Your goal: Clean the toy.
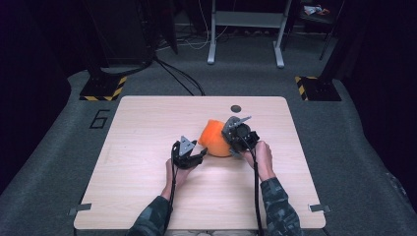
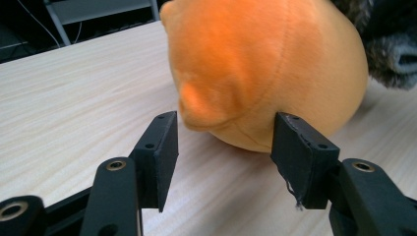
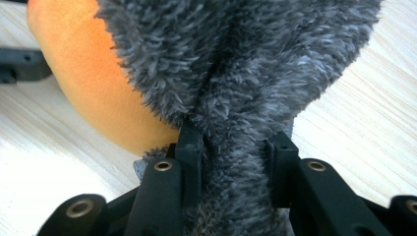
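Note:
An orange plush toy (image 1: 216, 137) lies near the middle of the wooden table (image 1: 147, 128). It has a grey furry part (image 3: 236, 59) on its right side. My left gripper (image 1: 199, 150) is at the toy's left. In the left gripper view, this gripper (image 2: 223, 142) stands open, its pads on either side of the orange toy's (image 2: 265, 64) low edge, below a small nub. My right gripper (image 1: 232, 142) is at the toy's right. In the right gripper view, it (image 3: 236, 147) is shut on a bunched strip of the grey fur.
A small dark round hole (image 1: 236, 108) sits in the table behind the toy. Bare wood lies all round the toy. Beyond the table are grey carpet, a white frame's legs (image 1: 212, 49) and two bases edged in yellow and black (image 1: 103, 88).

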Available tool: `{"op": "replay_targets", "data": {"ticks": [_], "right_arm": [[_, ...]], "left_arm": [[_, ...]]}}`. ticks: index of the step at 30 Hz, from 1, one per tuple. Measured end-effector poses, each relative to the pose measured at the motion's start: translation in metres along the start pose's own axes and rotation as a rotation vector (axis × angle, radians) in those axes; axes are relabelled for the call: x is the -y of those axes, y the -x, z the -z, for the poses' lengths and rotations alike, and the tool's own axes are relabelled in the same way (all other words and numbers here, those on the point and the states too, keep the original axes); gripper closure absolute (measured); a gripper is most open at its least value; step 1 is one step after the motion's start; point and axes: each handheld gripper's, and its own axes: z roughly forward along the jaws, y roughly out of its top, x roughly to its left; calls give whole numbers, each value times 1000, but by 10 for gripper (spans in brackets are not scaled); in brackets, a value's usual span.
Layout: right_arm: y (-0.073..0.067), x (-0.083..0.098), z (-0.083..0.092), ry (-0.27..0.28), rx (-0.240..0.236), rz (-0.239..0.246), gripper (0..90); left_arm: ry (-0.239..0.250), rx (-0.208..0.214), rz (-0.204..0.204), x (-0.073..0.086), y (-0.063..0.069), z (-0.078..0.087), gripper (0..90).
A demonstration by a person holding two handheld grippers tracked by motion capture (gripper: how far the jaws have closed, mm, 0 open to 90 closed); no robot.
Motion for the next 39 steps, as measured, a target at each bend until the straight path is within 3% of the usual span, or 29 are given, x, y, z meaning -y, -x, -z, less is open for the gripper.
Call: {"op": "replay_targets", "data": {"ticks": [2,6,8,12,15,22,24,29,34,39], "right_arm": [[0,1,0,-4,0,-5,668],[0,2,0,-6,3,9,669],[0,3,-1,-7,6,9,669],[2,4,-2,-8,4,-4,669],[2,4,-1,-7,6,-2,669],[3,4,6,4,23,1,667],[4,5,8,1,30,-3,666],[7,4,14,-2,27,-12,666],[5,3,7,-28,18,-38,668],[7,3,10,-7,29,-11,661]], "left_arm": [[16,0,-11,-1,0,1,423],[18,44,-57,-4,2,0,431],[20,48,-86,-4,5,-2,477],[29,74,-97,-5,7,-3,652],[28,66,-102,-6,10,-3,751],[45,72,-119,-10,13,2,820],[74,73,-125,-11,15,5,899],[77,89,-157,-12,20,5,899],[74,86,-146,-10,16,5,898],[84,86,-149,-10,19,6,899]]}}
